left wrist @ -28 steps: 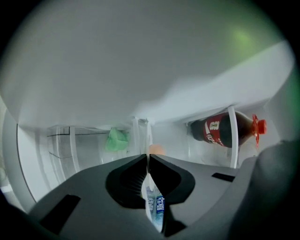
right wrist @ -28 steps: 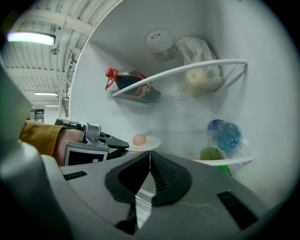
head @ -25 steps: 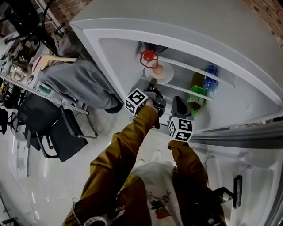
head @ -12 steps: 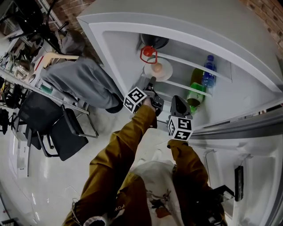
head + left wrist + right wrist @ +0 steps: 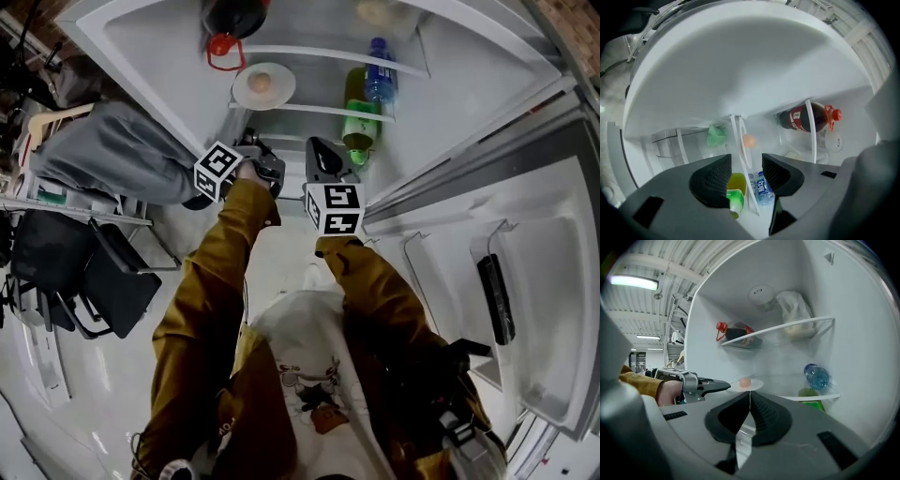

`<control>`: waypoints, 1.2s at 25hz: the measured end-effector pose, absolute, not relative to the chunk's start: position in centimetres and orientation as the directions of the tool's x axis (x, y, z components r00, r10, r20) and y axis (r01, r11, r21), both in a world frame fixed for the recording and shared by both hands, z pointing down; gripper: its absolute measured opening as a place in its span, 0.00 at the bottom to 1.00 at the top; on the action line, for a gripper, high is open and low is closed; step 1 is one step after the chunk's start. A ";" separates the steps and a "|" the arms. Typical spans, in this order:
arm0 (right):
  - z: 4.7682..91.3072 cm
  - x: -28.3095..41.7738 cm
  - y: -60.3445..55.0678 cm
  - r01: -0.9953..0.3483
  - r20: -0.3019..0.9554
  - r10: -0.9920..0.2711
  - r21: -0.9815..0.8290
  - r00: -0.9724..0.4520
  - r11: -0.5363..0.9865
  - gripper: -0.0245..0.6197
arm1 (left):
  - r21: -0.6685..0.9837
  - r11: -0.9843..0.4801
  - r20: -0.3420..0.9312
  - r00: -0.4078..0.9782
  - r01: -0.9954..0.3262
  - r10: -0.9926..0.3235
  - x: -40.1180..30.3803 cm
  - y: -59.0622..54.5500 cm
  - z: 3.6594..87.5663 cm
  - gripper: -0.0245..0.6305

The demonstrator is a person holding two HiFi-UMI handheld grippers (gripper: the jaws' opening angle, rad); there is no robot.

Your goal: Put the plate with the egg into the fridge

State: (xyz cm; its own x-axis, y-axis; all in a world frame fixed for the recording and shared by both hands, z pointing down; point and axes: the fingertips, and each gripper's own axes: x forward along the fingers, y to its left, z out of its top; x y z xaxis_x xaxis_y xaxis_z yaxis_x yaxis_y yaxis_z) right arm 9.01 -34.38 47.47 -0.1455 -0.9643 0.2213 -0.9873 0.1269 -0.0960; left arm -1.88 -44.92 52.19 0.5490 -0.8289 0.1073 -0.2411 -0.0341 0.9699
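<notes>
The white plate [image 5: 263, 85] with the egg [image 5: 262, 82] rests on the fridge's middle shelf [image 5: 319, 111], at its left end. My left gripper [image 5: 251, 139] hangs just in front of and below the plate, open and empty, apart from the rim. Its own view shows wide jaws [image 5: 746, 174] and the egg [image 5: 748, 140] beyond them. My right gripper [image 5: 316, 145] is beside it to the right, shut on nothing [image 5: 750, 404]. From there the plate [image 5: 746, 385] lies just past the left gripper [image 5: 724, 385].
A cola bottle [image 5: 232, 19] lies on the upper shelf with a white bag [image 5: 796, 310]. A green bottle [image 5: 356, 131] and a blue water bottle [image 5: 378, 80] sit right of the plate. The fridge door [image 5: 525, 281] stands open at right. A seated person [image 5: 112, 159] and chairs are at left.
The left gripper let go of the plate's rim, opened and drew back a little. The plate stays on the shelf. The head view has tilted up into the fridge.
</notes>
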 end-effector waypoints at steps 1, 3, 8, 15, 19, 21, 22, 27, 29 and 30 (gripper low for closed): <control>47.3 9.0 -34.1 -0.987 0.219 -0.965 -0.095 -0.146 0.128 0.05 | 0.967 -0.037 0.112 0.552 -0.253 -0.826 -1.8 -44.5 52.0 0.33; 47.1 8.9 -33.6 -0.987 0.217 -0.965 -0.094 -0.148 0.130 0.05 | 0.959 -0.039 0.129 0.552 -0.282 -0.824 -2.1 -43.5 51.8 0.33; 46.3 8.9 -32.3 -0.986 0.204 -0.967 -0.093 -0.153 0.137 0.05 | 0.924 -0.113 0.124 0.565 -0.365 -0.816 -2.6 -41.1 50.0 0.28; 46.4 8.6 -29.7 -0.983 0.199 -0.966 -0.116 -0.167 0.146 0.05 | 0.809 -0.251 0.117 0.564 -0.532 -0.817 -3.1 -34.8 46.7 0.05; 45.7 8.2 -28.3 -0.980 0.186 -0.967 -0.130 -0.177 0.154 0.05 | 0.751 -0.326 0.091 0.579 -0.574 -0.810 -3.0 -31.8 44.5 0.05; 45.1 8.0 -27.6 -0.978 0.175 -0.967 -0.129 -0.183 0.162 0.05 | 0.708 -0.377 0.075 0.595 -0.597 -0.800 -2.7 -30.5 43.4 0.05; 44.8 8.0 -27.2 -0.978 0.170 -0.968 -0.129 -0.186 0.165 0.05 | 0.686 -0.400 0.070 0.602 -0.608 -0.795 -2.6 -29.9 42.9 0.05; 43.6 8.1 -25.3 -0.973 0.162 -0.965 -0.134 -0.206 0.186 0.05 | 0.547 -0.517 0.043 0.639 -0.658 -0.768 -1.9 -26.6 40.7 0.05; 43.1 8.1 -24.3 -0.970 0.157 -0.963 -0.139 -0.221 0.200 0.05 | 0.485 -0.556 0.045 0.654 -0.675 -0.755 -1.6 -25.0 40.2 0.05; 43.0 8.0 -23.7 -0.968 0.156 -0.961 -0.140 -0.229 0.208 0.05 | 0.464 -0.566 0.049 0.658 -0.681 -0.751 -1.6 -24.2 40.1 0.05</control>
